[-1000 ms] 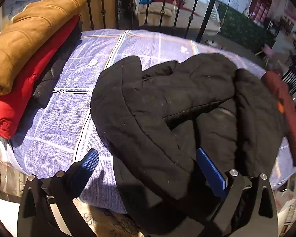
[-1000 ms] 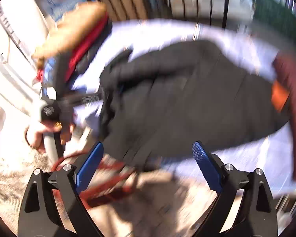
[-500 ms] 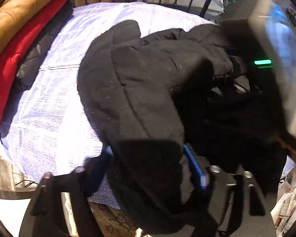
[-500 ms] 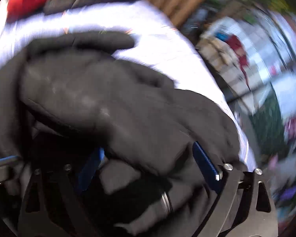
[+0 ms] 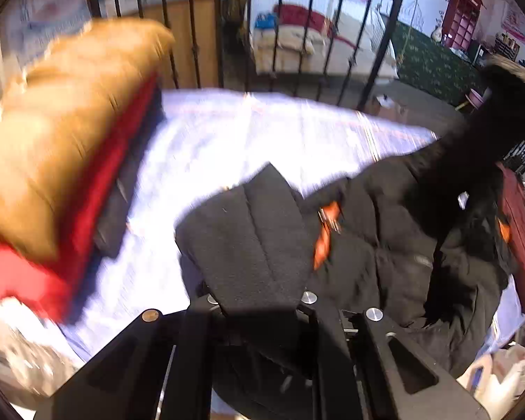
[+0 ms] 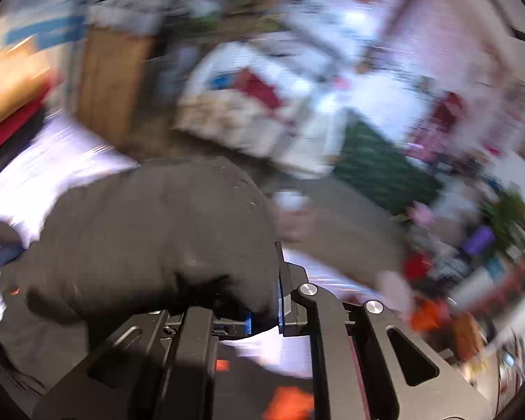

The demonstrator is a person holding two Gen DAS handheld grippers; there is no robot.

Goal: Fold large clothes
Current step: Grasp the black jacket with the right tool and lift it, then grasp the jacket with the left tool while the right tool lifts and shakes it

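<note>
A black padded jacket [image 5: 395,245] with orange tags lies on the pale purple bedsheet [image 5: 262,133]. My left gripper [image 5: 259,301] is shut on a black flap of it, which stands up between the jaws and hides the pads. One part of the jacket rises toward the upper right of the left wrist view. In the blurred right wrist view my right gripper [image 6: 262,315] is shut on a bunched black fold of the jacket [image 6: 150,238], lifted above the sheet; a blue pad [image 6: 280,301] shows at its edge.
A stack of folded coats, tan [image 5: 63,133] on red [image 5: 98,210] on dark, sits at the bed's left. A black iron bed rail [image 5: 297,35] runs behind. A dark red garment [image 5: 518,238] hangs at the right edge.
Both grippers went from open to shut on the black jacket. They have lifted their holds off the bed, and the right one swung far to the right and up.
</note>
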